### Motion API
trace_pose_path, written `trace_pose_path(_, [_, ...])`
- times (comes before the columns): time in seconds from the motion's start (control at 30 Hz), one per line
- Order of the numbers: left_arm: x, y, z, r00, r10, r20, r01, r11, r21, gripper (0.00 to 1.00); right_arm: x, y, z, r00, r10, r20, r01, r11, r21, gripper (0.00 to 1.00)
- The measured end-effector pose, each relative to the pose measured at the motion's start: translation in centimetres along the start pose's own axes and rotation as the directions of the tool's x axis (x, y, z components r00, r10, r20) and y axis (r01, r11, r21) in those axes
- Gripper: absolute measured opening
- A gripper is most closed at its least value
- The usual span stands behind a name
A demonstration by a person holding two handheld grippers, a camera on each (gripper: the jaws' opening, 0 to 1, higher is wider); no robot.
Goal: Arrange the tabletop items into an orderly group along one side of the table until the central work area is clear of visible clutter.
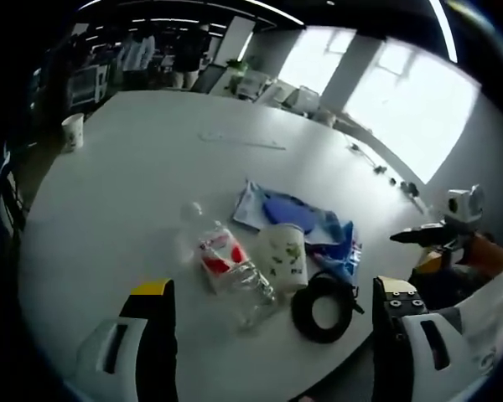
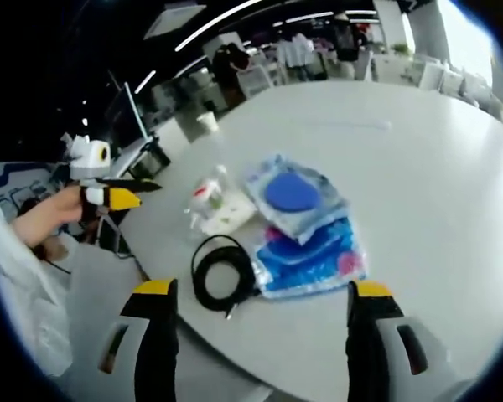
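My left hand-held gripper (image 1: 272,335) hangs open; the plastic bottle (image 1: 230,270) lies just ahead between its jaws, long axis slanting away, on the desk (image 1: 134,167); right hand-held gripper (image 2: 256,331) open too

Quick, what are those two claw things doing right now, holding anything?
Left gripper: open, holding nothing, jaws spread above the plastic bottle and cup.
Right gripper: open, holding nothing, jaws either side of the black cable and blue packets.
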State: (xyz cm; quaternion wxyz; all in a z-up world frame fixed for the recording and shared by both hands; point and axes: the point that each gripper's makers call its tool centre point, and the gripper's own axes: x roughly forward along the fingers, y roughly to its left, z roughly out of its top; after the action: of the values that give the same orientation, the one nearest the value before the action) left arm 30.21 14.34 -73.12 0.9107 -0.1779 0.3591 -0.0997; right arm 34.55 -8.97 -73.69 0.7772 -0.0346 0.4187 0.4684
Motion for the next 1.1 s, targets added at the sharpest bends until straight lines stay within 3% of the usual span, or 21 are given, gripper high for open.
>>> trace_pose_path(0.47, [1.7,0.6,0.0,0.999,-0.021,-0.033,0.020,0.999,-0.041,0.94,-0.1,0.2,-0.4,1.000,-0.002,0.005,0.002,1.000,0.017,0.79])
trace_pose_path(0.97, [3.0,2.0,-0.2,0.998,0.010,-0.054,-0.016,0.994,-0.109,0.91,-0.2,0.3,-1.7,1.000,-0.002,-0.009,0.003,0.999,0.048,0.78])
trace_pose_path(1.1, [3.4,2.4,-0.2,0.999,0.022,-0.045,-0.029,0.985,-0.172,0.88,-0.3,0.3,-1.9,1.000,-0.001,-0.008,0.002,0.999,0.054,0.78])
